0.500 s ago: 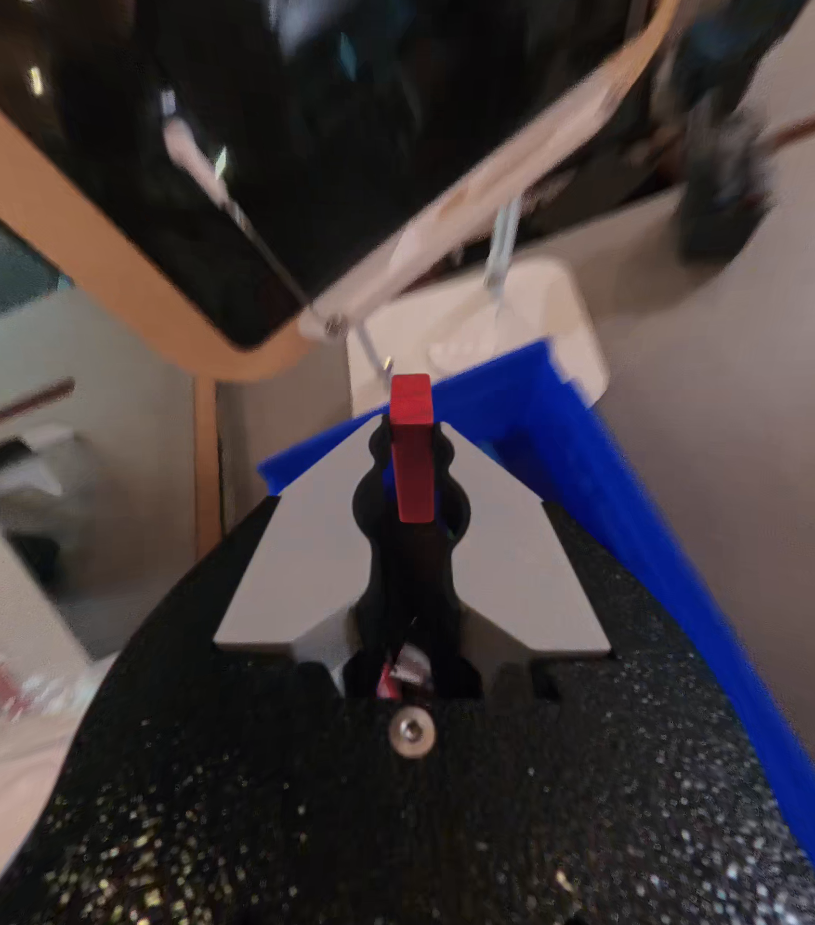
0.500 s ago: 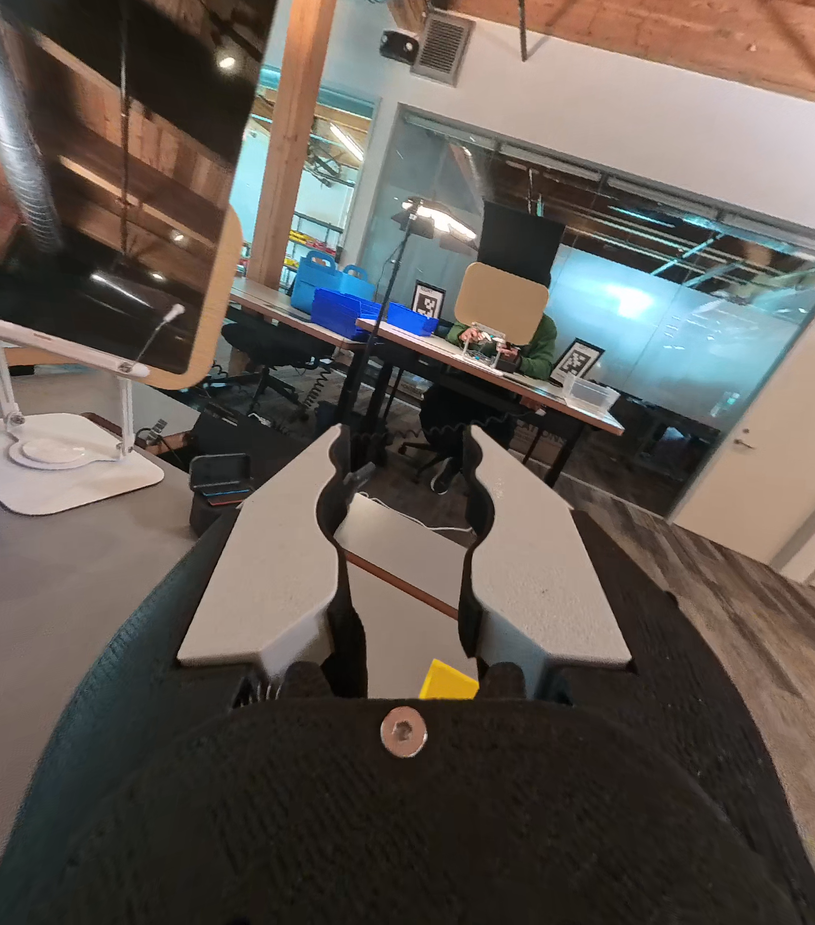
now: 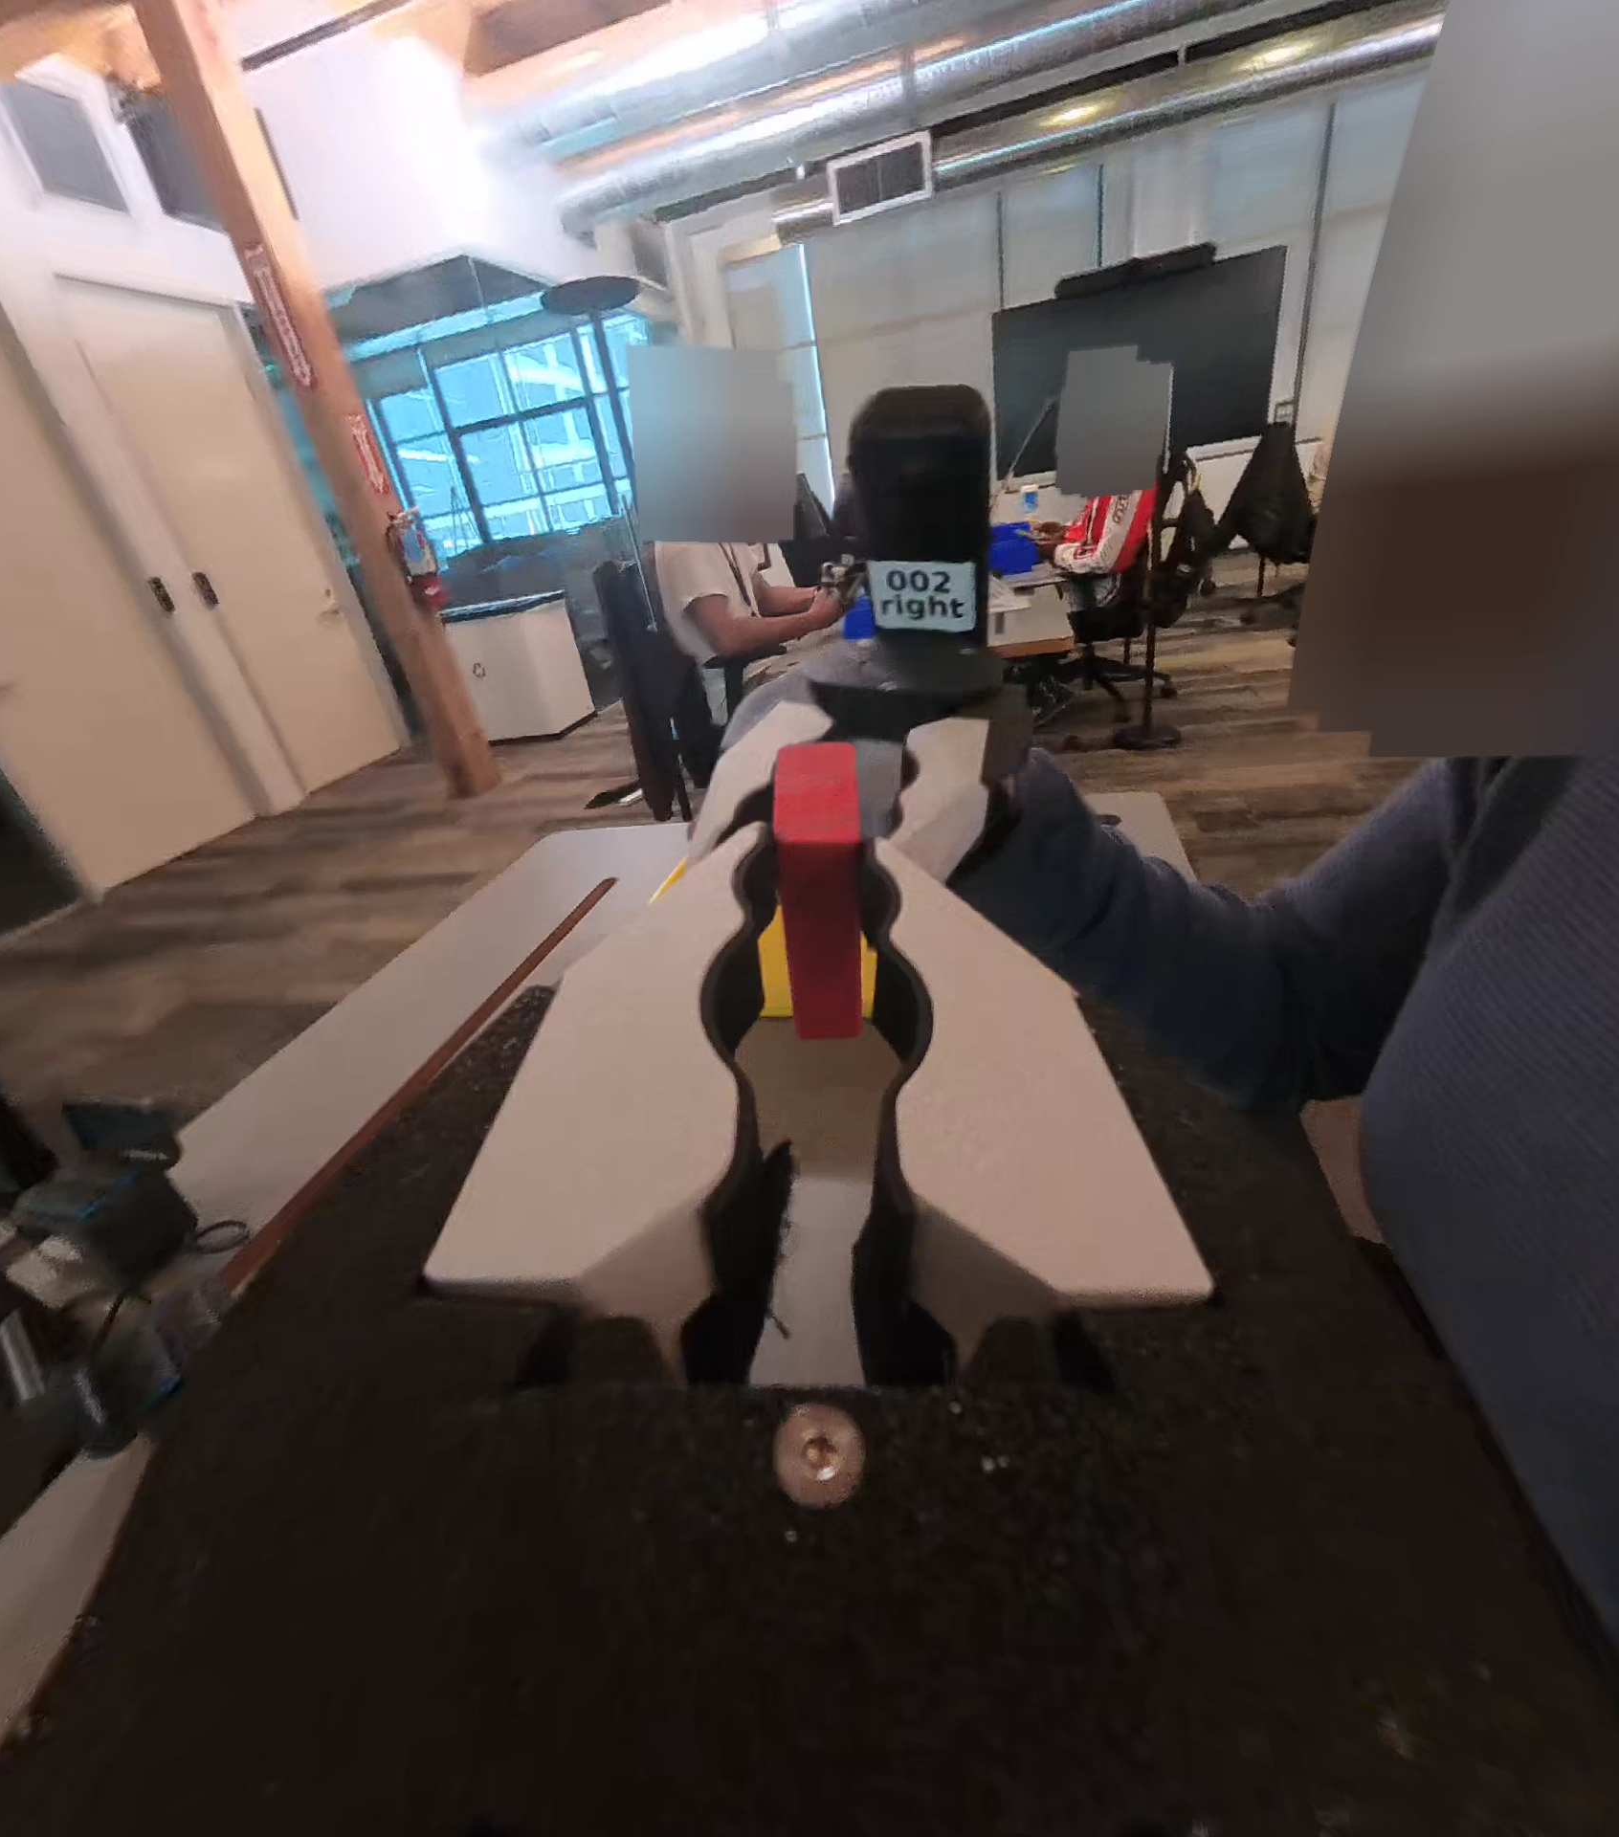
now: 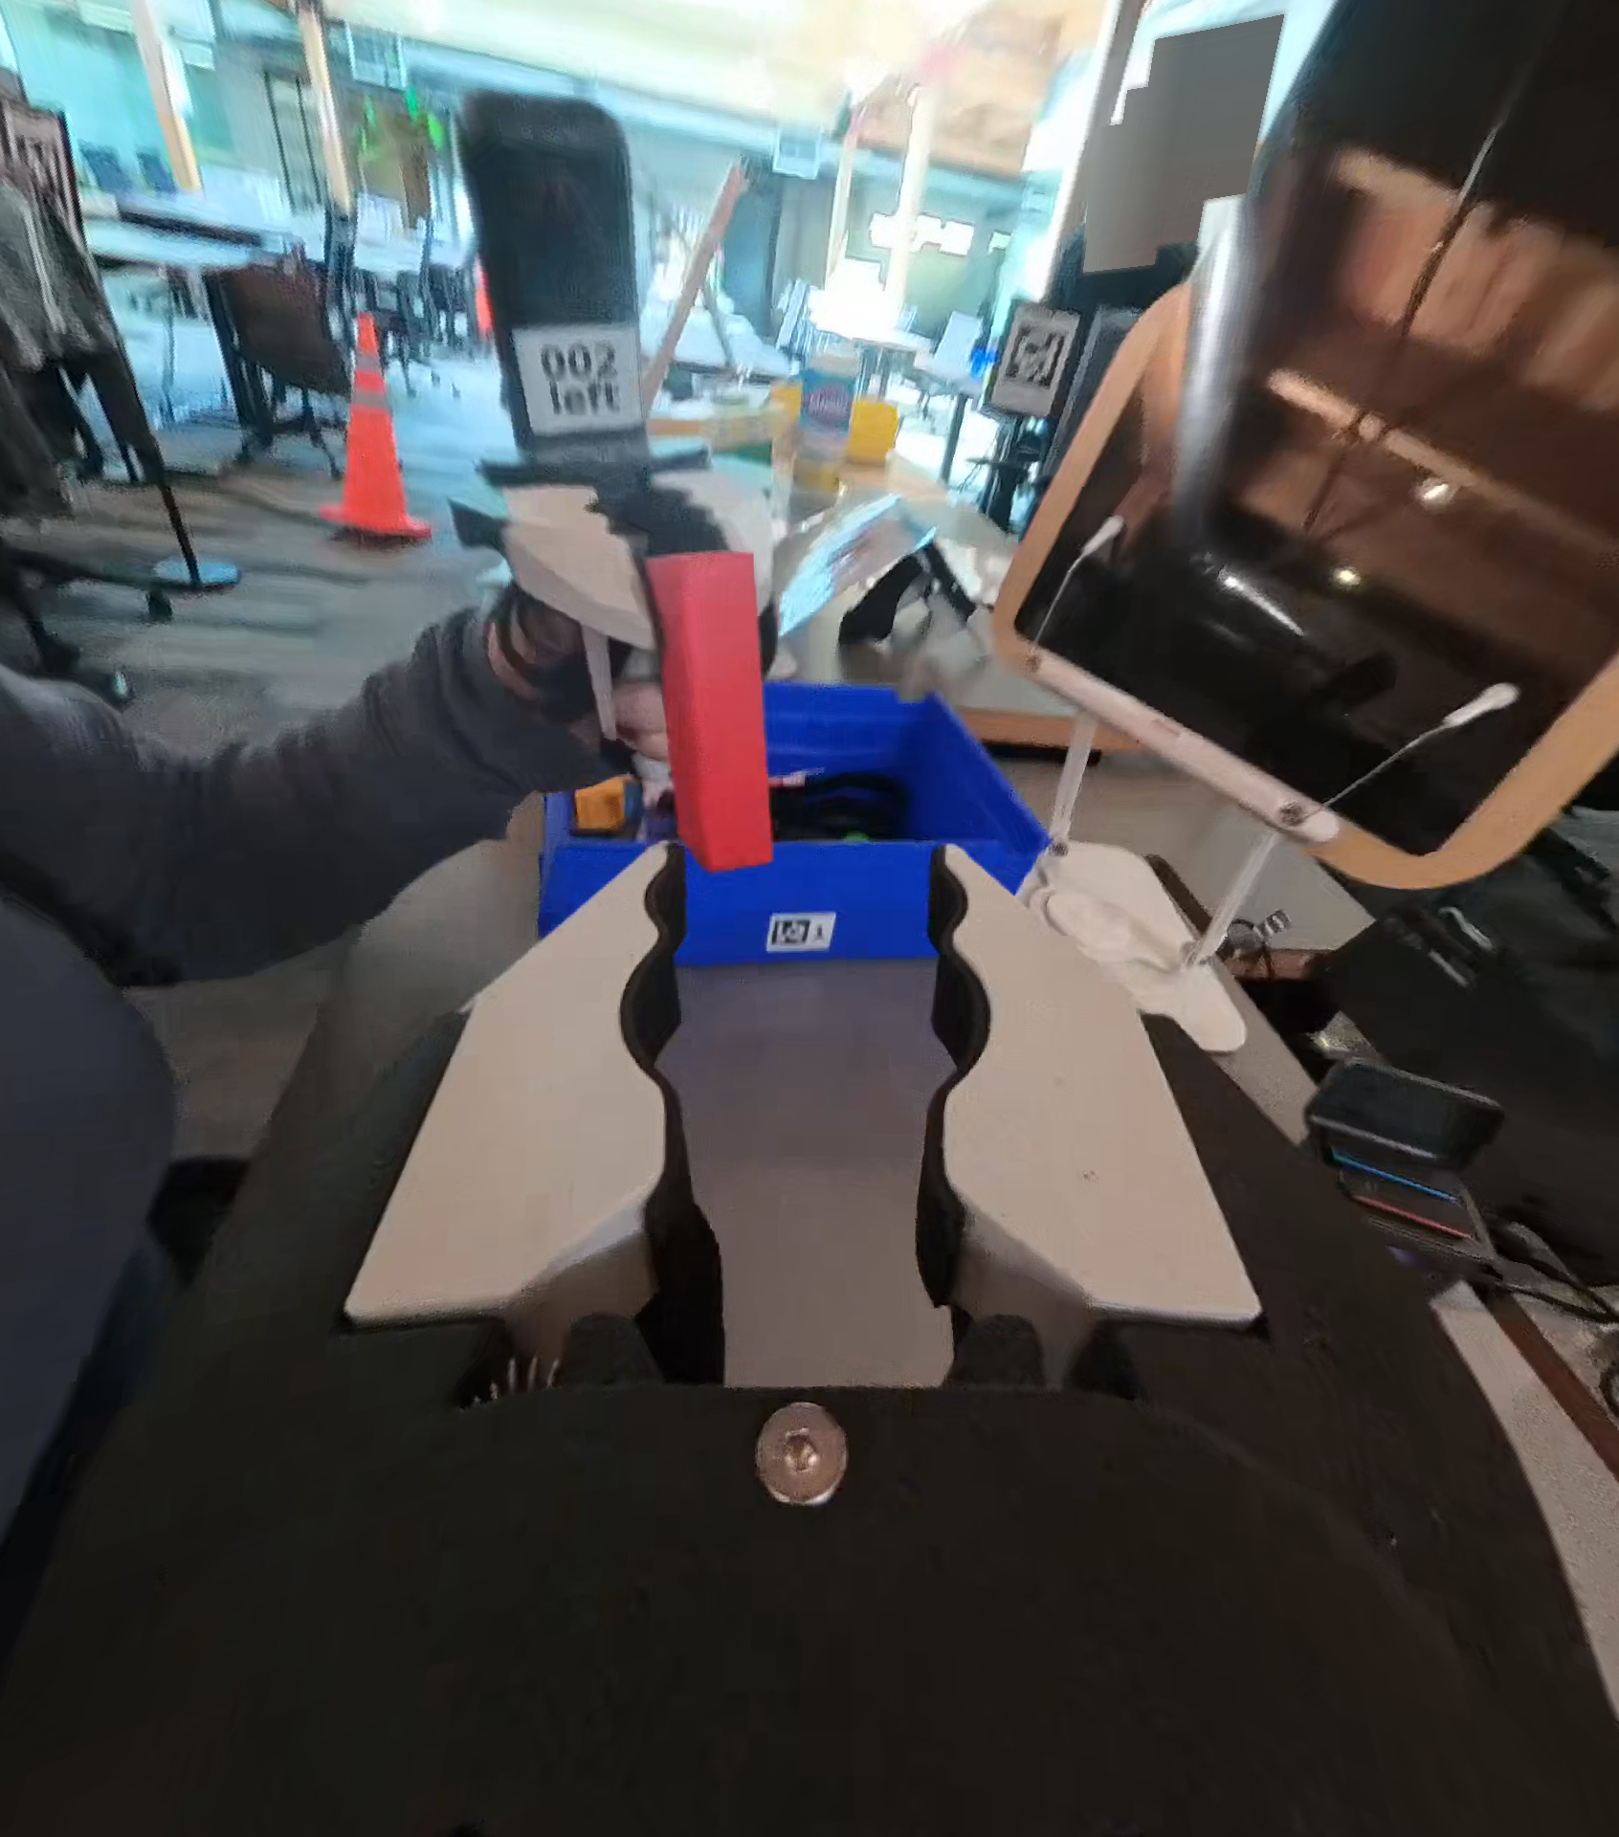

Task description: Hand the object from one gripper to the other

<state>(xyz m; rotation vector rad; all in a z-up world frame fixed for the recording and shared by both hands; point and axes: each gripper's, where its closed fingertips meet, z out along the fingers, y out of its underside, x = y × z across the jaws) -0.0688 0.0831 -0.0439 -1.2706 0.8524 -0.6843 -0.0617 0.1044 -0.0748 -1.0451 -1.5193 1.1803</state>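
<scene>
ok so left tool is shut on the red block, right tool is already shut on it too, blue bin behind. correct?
Not quite: the right tool is open, not on the red block, per the right wrist view. The left tool does grip it, blue bin behind.

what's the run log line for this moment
phase: pre-handover | left gripper: shut on red block | right gripper: open, facing block, not yet around it

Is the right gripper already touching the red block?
Apart. In the right wrist view the right gripper stands open, and the red block, shut in the left gripper, hangs ahead of its fingertips with a visible gap to both.
</scene>
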